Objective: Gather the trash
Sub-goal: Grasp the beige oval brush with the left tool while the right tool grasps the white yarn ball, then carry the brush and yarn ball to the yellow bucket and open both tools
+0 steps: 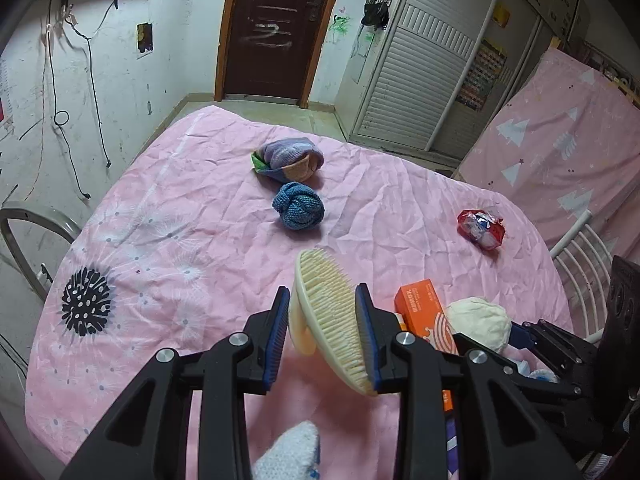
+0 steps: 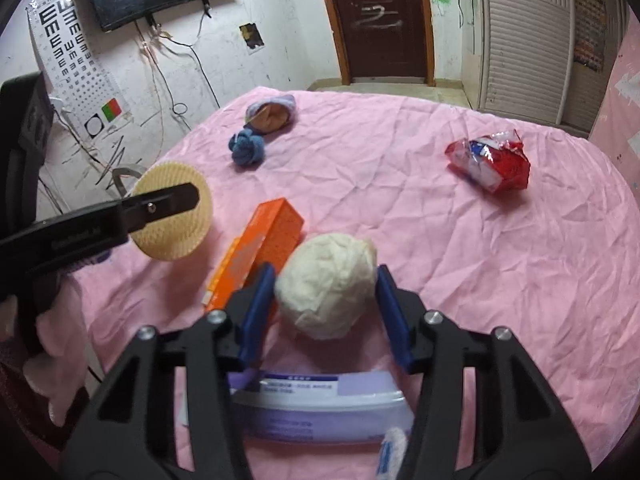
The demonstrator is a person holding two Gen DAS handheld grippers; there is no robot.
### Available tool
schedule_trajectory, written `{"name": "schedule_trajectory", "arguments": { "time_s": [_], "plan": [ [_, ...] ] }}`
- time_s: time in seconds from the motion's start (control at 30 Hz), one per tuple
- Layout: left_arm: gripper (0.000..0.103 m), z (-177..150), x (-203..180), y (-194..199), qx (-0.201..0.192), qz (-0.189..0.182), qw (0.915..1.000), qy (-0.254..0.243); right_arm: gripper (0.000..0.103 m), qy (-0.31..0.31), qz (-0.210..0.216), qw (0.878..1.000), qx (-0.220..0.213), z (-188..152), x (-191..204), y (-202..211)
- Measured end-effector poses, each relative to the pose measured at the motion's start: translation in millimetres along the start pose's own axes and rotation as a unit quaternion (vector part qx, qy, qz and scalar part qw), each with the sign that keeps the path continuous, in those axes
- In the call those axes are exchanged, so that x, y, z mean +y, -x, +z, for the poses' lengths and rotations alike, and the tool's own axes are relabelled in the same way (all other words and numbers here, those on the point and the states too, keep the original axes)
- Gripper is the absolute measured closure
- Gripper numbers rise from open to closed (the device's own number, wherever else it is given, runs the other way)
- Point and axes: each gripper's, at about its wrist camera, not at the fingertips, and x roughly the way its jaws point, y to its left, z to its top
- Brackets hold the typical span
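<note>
My left gripper (image 1: 322,312) is shut on a cream oval bristle brush (image 1: 326,312) and holds it above the pink bed cover; the brush also shows in the right wrist view (image 2: 172,216). My right gripper (image 2: 326,294) is open around a cream crumpled paper ball (image 2: 326,284) that lies on the cover; its blue pads stand on either side, and I cannot tell if they touch. The ball also shows in the left wrist view (image 1: 478,318). A crumpled red snack wrapper (image 2: 490,160) lies at the right, also in the left wrist view (image 1: 482,229).
An orange carton (image 2: 256,248) lies just left of the ball. A purple-and-white pack (image 2: 320,408) lies under my right gripper. A blue knitted ball (image 1: 298,205) and a striped knitted hat (image 1: 288,159) lie further back. A white bed rail (image 1: 580,256) stands at the right.
</note>
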Motion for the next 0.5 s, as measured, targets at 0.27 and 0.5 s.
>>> {"name": "schedule_trajectory", "arguments": {
  "time_s": [0.27,0.5],
  "plan": [
    [0.079,2.3,-2.6,9.6,-0.012,0.002,0.9999,-0.003,0.054,-0.018,-0.002,0.999,-0.035,4.2,-8.2,18.0],
    [0.079,3.8,-14.9,19.0,-0.023,0.002,0.9996,-0.016,0.054,-0.038,-0.024,0.996,-0.072,5.7,-25.3,44.7]
  ]
}}
